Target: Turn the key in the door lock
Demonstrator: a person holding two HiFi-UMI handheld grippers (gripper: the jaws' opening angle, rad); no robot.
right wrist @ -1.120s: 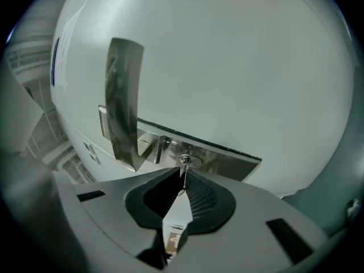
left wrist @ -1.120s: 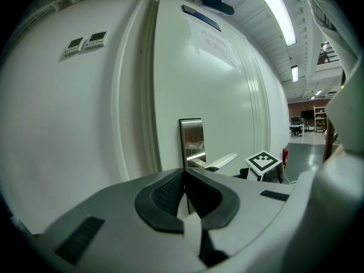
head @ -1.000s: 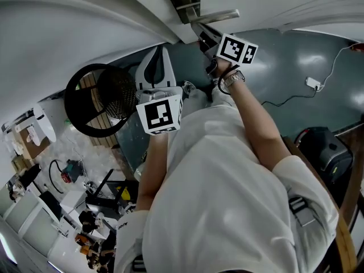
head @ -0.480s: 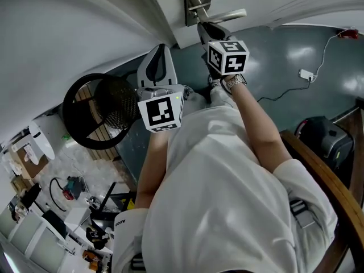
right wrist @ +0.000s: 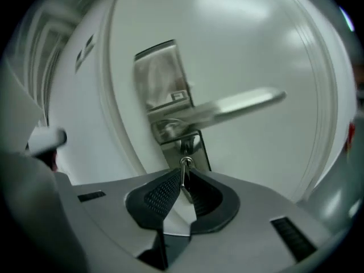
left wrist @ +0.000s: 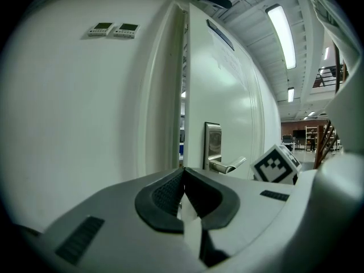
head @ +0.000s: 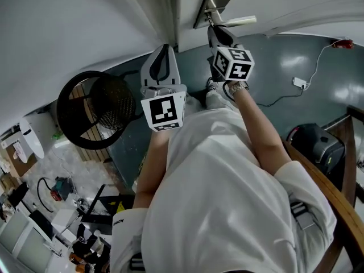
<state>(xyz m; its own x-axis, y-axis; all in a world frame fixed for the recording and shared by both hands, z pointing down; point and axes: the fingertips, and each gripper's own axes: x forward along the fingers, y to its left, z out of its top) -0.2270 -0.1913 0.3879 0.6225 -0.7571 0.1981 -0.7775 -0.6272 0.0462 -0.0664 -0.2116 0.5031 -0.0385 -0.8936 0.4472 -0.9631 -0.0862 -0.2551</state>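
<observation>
Key (right wrist: pixel 185 168) pinched in right hand-held gripper (right wrist: pixel 183 176), jaws just closing tighter, arm (head: pixel 260 131) outstretched.

The door lock (right wrist: pixel 164 90) is a tall brushed-metal plate on the white door (right wrist: pixel 256 50), with a lever (right wrist: pixel 239 108) reaching out toward 3 o'clock. The key (right wrist: pixel 185 166), thin silvery metal seen edge-on, sits in the keyhole (right wrist: pixel 186 145) at 6 o'clock from the lever's hub. Its head is pinched in the right gripper (right wrist: pixel 183 182), whose jaws have just been closing on it.
</observation>
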